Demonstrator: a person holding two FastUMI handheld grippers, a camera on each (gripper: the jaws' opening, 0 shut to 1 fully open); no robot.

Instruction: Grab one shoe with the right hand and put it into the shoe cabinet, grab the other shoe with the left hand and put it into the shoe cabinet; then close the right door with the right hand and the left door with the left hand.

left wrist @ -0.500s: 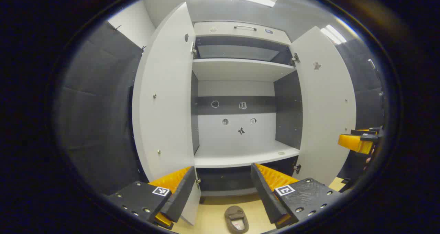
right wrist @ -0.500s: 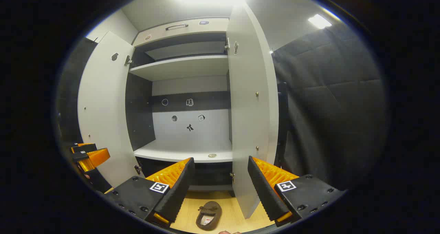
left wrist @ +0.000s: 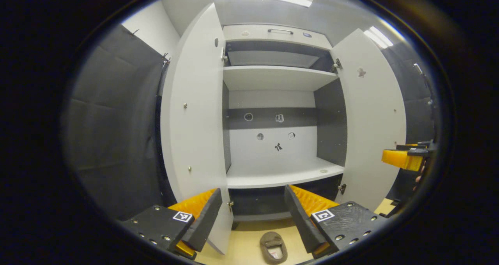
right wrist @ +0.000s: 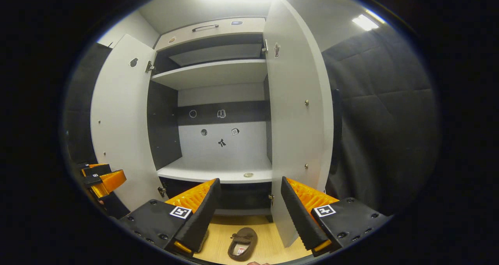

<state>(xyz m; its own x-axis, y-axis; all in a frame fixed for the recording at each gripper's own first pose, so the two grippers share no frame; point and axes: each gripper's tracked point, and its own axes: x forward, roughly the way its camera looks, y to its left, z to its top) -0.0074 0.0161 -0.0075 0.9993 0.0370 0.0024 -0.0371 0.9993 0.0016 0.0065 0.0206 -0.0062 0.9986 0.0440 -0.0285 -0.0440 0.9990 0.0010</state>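
Left gripper (left wrist: 249,212) and right gripper (right wrist: 249,208) both face the tall white two-door shoe cabinet (left wrist: 273,78), fingers spread, holding nothing. Brown slipper-type shoe (left wrist: 274,248) on the pale wooden floor (left wrist: 245,245), just below and between the left gripper's fingers, in front of the cabinet. Left door (left wrist: 195,117) and right door (left wrist: 370,117) swung open either side. Lower shelf (left wrist: 280,175) ahead, upper shelf (left wrist: 273,76) above.

Left gripper (left wrist: 249,218): black screwed blocks; square tag markers

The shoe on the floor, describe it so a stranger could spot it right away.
Find the tall white shoe cabinet with both doors open. On the pale wood floor before it lies one brown shoe, the only dark, soft thing there.
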